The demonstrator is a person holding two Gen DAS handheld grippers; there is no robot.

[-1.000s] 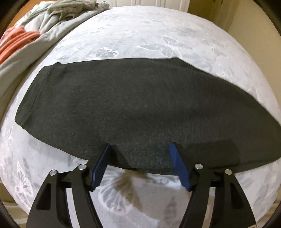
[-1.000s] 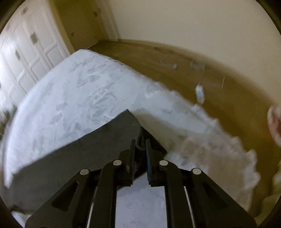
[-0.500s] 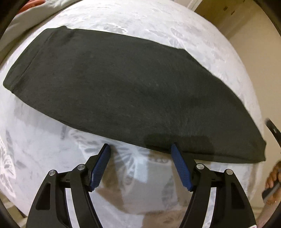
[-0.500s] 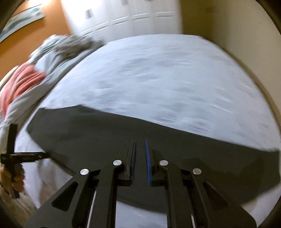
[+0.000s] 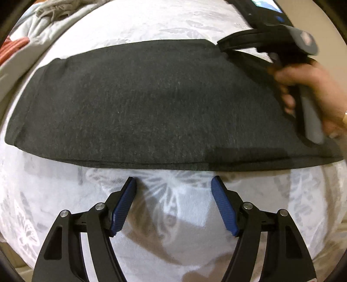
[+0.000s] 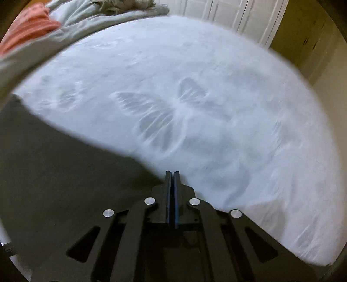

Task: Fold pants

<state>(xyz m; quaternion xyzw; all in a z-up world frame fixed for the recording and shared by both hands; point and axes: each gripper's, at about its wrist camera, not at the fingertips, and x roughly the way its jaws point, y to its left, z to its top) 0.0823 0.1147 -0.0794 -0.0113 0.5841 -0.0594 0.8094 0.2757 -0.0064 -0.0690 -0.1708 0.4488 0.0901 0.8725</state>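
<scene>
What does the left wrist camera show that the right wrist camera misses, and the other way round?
Only the left wrist view shows the whole dark grey folded pants lying flat, the open left tongs short of their near edge, and the person's hand holding the right tool. Only the right wrist view shows the white panelled doors and the right tongs pressed shut at the pants' far edge; whether they pinch cloth is unclear. Both show the white butterfly-print bedspread and the heap of grey and orange laundry.
</scene>
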